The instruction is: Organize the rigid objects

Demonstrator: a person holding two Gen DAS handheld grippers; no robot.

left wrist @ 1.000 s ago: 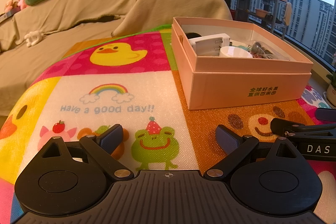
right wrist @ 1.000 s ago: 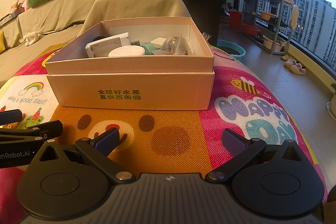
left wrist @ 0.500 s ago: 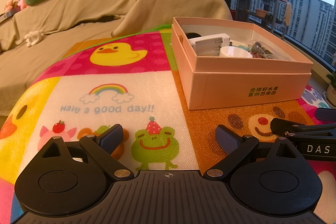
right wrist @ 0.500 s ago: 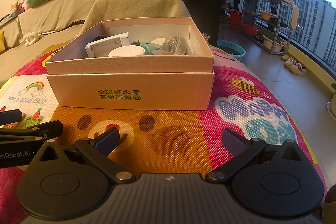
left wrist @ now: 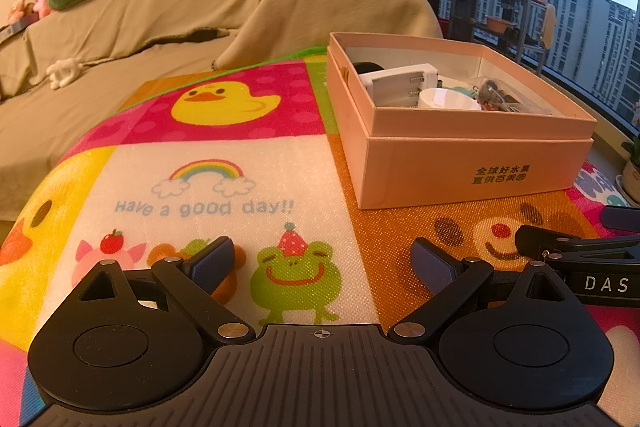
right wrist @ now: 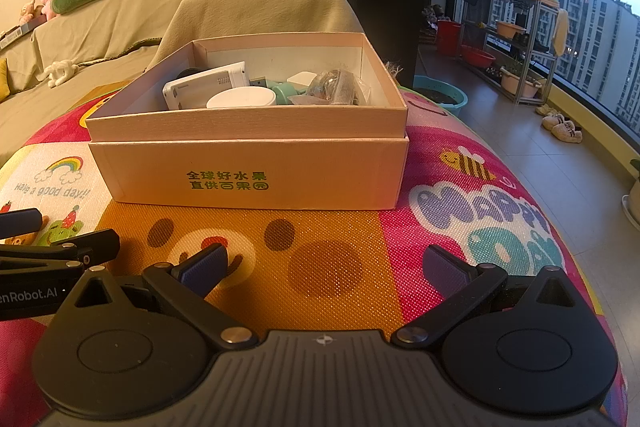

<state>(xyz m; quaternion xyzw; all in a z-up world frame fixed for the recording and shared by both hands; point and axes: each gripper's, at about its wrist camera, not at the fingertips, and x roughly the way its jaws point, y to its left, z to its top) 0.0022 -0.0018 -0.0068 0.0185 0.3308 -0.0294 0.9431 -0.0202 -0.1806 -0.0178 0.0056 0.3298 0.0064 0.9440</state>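
- The left gripper (left wrist: 322,259) and the right gripper (right wrist: 328,265) are both sitting low over the colourful cartoon-printed play mat (left wrist: 208,187), jaws spread wide and gripping nothing.
- The rigid objects are lying piled inside the pale pink square cardboard box (right wrist: 248,167), which is resting on the mat ahead of the right gripper and ahead and to the right of the left one.
- The white ribbed plastic case (right wrist: 206,87) is leaning tilted against the white round lid-like disc (right wrist: 240,98); pulling either one out is likely to be tipping the other.
- The crinkled clear plastic bag with dark contents (right wrist: 334,85) is looking slippery and soft, so jaws closing on it may be catching film only and dropping it.
- The box looks light, made of two nested card shells; a gripper nudging its wall could be sliding it across the mat or lifting the inner shell.
- The two grippers are lying close side by side, so both reaching in together risks them colliding.
- What is lying deeper in the box is hidden.
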